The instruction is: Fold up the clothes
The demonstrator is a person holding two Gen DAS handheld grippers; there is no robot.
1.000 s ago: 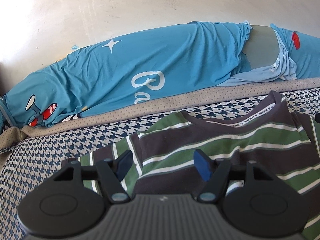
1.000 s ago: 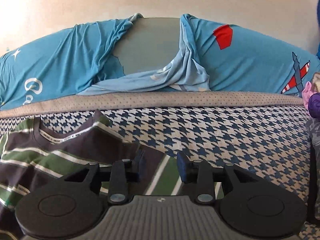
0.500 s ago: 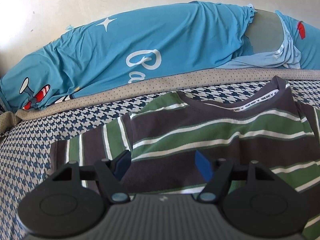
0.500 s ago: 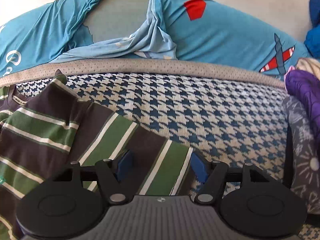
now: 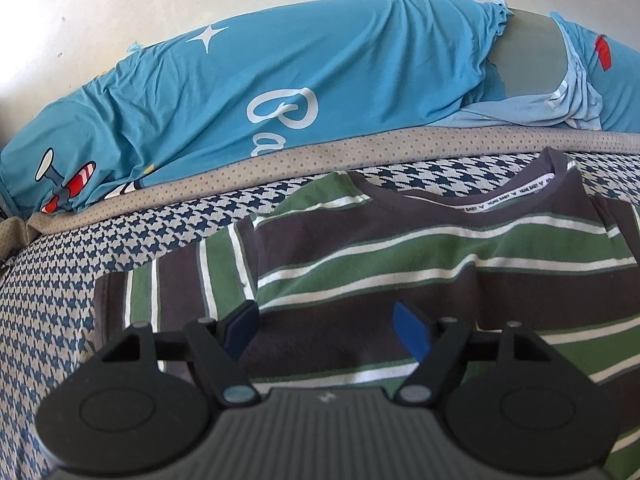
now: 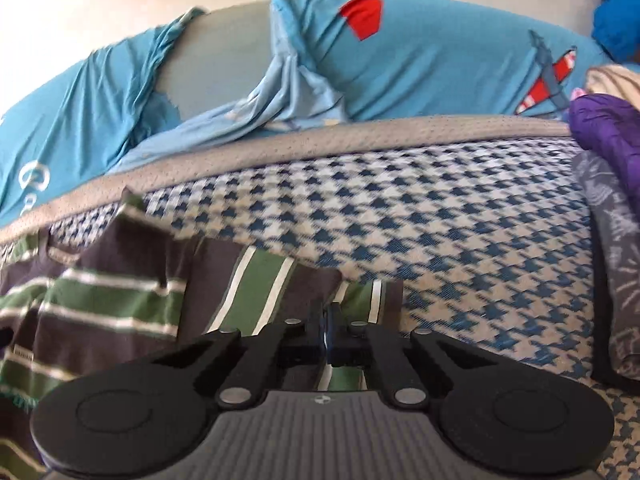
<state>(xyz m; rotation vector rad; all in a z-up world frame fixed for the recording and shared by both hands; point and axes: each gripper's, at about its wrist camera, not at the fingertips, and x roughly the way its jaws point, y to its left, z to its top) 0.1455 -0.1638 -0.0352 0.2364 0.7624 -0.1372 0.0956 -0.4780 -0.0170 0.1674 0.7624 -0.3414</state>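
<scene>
right gripper [image 6: 329, 334] jaws just clenched on striped shirt [image 6: 260, 280] sleeve, left gripper [image 5: 326, 330] tilted down, jaws widening, released

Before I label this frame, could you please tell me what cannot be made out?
- Shirt hem: left view, behind the gripper body.
- Right gripper grip: right view, jaws together over the blurred sleeve; pinch unclear.
- Purple garment: right view, cut off by the edge.

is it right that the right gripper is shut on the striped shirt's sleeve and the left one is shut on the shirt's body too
Not quite. The left gripper is open: the left wrist view shows its jaws standing apart over the striped shirt, having just widened. The right gripper has indeed just closed on the shirt's sleeve.
</scene>
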